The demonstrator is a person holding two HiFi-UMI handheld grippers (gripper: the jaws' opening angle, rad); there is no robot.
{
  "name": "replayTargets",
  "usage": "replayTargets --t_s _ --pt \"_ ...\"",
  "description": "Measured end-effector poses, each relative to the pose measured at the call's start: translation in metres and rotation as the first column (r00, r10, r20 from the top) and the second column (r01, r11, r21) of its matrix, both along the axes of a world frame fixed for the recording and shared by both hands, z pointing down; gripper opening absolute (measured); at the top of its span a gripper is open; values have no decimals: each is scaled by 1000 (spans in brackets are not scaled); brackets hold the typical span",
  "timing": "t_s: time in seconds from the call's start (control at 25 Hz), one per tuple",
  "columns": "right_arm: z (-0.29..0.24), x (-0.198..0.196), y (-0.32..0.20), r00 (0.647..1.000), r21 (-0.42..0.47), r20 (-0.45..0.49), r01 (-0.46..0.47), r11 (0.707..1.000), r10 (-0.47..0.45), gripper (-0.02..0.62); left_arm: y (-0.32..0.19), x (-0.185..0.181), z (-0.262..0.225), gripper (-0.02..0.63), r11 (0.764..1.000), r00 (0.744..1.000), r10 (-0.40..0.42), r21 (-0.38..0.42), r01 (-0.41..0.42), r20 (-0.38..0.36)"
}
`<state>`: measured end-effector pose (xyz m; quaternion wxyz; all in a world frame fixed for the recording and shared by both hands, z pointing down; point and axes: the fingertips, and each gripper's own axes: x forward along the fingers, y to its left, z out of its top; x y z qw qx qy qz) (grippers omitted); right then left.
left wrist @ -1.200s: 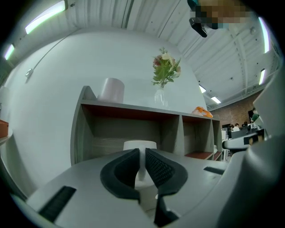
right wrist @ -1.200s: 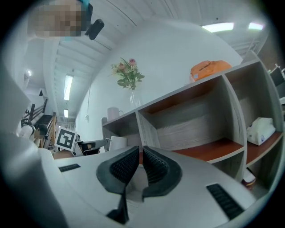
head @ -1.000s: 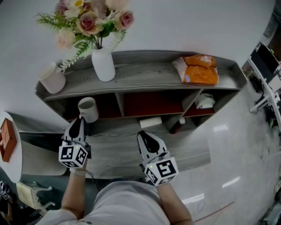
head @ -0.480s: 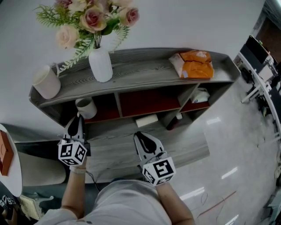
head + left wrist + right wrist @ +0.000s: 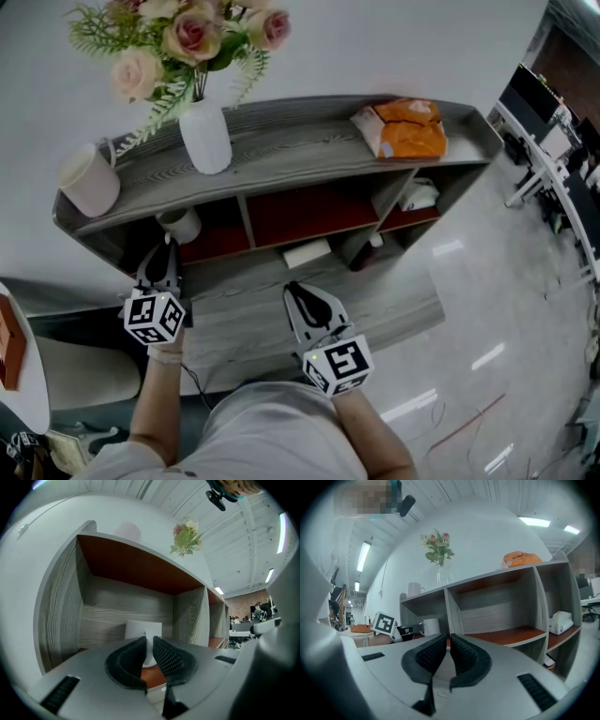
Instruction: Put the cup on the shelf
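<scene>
The white cup (image 5: 180,225) stands inside the left compartment of the grey shelf (image 5: 309,141), on its red-brown floor. My left gripper (image 5: 166,251) reaches into that compartment and is shut on the cup's handle. In the left gripper view the cup (image 5: 140,627) shows just past the jaws, which pinch its handle, with the left gripper (image 5: 149,641) low in the frame. My right gripper (image 5: 292,289) hovers in front of the shelf's middle, shut and empty. The right gripper view shows the right gripper (image 5: 447,639) and, at left, the cup (image 5: 430,626).
On the shelf top stand a white vase of flowers (image 5: 204,136), another white mug (image 5: 89,180) and an orange bag (image 5: 410,131). A white box (image 5: 307,253) and a dark bottle (image 5: 361,253) sit low in front. A round white table (image 5: 19,375) is at left.
My left gripper has carried the cup forward, deeper into the left compartment. The right gripper has stayed almost in place.
</scene>
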<state>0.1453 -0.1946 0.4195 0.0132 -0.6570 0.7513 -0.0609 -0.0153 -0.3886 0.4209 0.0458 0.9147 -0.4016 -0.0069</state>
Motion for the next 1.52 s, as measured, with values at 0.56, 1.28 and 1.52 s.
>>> replayTargets --t_s 0.56,1.28,1.52 --pt "6 4 -1 1000 -11 8 13 1000 -13 35 1 0 1 54 1000 1000 -8 3 8 6" --pt "3 -42 -39 966 28 63 249 968 -250 35 79 -37 -16 81 998 997 -61 -36 60 -38" --pt "1 -69 -51 935 40 65 347 937 -349 37 99 -58 -16 80 995 995 -90 -40 89 -32"
